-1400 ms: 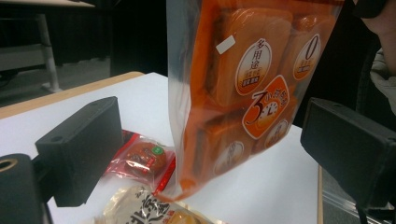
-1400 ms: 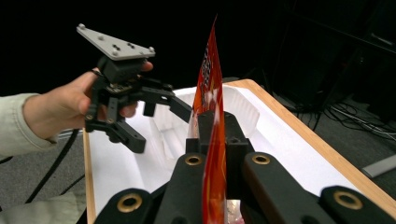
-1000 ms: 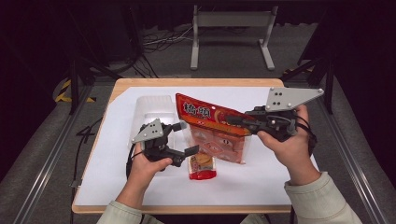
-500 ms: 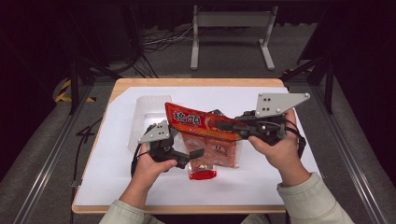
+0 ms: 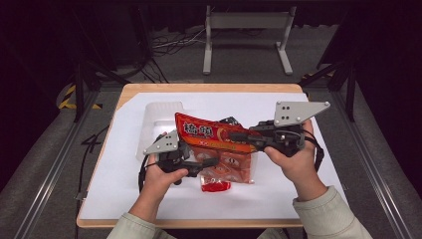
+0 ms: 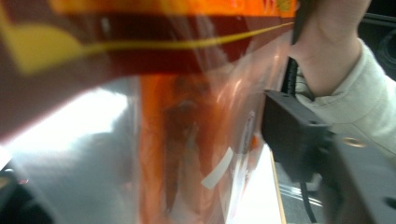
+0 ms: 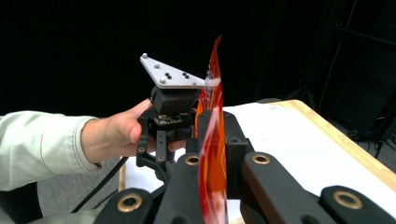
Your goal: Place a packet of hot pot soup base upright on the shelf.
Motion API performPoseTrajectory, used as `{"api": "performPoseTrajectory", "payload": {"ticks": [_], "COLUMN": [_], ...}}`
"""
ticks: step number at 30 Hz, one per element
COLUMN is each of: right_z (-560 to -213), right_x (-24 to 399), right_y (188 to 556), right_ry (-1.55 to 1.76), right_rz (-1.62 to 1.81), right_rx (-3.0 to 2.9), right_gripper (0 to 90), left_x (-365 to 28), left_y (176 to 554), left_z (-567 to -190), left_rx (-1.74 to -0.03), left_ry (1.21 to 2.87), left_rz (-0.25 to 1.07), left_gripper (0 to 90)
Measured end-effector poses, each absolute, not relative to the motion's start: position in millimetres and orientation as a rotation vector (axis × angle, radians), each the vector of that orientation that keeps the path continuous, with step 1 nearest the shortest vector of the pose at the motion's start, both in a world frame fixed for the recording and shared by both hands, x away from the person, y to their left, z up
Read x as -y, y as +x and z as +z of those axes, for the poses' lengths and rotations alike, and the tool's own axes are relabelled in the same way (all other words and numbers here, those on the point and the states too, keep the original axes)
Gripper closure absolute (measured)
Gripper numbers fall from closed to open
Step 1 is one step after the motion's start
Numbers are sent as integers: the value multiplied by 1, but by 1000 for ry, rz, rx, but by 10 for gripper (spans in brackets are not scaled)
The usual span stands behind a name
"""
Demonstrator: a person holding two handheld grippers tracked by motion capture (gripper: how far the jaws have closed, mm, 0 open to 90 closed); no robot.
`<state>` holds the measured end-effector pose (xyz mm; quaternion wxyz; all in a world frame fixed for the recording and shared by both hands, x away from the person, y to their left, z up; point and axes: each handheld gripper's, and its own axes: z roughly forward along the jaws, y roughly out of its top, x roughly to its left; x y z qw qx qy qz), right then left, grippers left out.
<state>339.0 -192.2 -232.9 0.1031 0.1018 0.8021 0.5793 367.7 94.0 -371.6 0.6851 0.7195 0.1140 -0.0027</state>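
My right gripper (image 5: 235, 134) is shut on the top edge of a red-and-orange snack bag (image 5: 219, 137) and holds it tilted above the white mat. In the right gripper view the bag (image 7: 212, 154) stands edge-on, pinched between the two black jaws. My left gripper (image 5: 208, 162) reaches in from the left at the bag's clear lower part. Its jaws have just been closing, with the bag (image 6: 187, 116) between them and a wide gap left. A small red packet (image 5: 215, 186) lies on the mat under the bag.
A clear plastic tray (image 5: 155, 124) sits at the back left of the white mat (image 5: 298, 199), which covers a wooden table (image 5: 209, 88). Metal rails run along both sides, and a grey stand (image 5: 246, 30) is on the floor beyond.
The right gripper has brought the bag lower and nearer, flattening it. The left gripper's jaws have narrowed around the bag's lower part. The small packet now lies below the bag.
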Motion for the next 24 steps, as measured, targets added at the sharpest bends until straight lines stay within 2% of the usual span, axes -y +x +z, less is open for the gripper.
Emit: {"api": "performPoseTrajectory", "payload": {"ticks": [4,9,24], "right_z": [-237,-240,-241], "right_x": [196,196,198], "right_y": [342,343,341], "right_ry": [332,340,338], "right_rz": [1738,1720,1703], "right_rx": [-2364,-2367,-2368], "right_gripper": [900,900,900], "left_x": [-92,-90,-93], "left_y": [364,361,352], "left_z": [-369,-367,-357], "left_rx": [-223,-195,-220], "left_ry": [1650,1716,1761], "left_rz": [-16,-3,15], "left_gripper": [601,708,714]}}
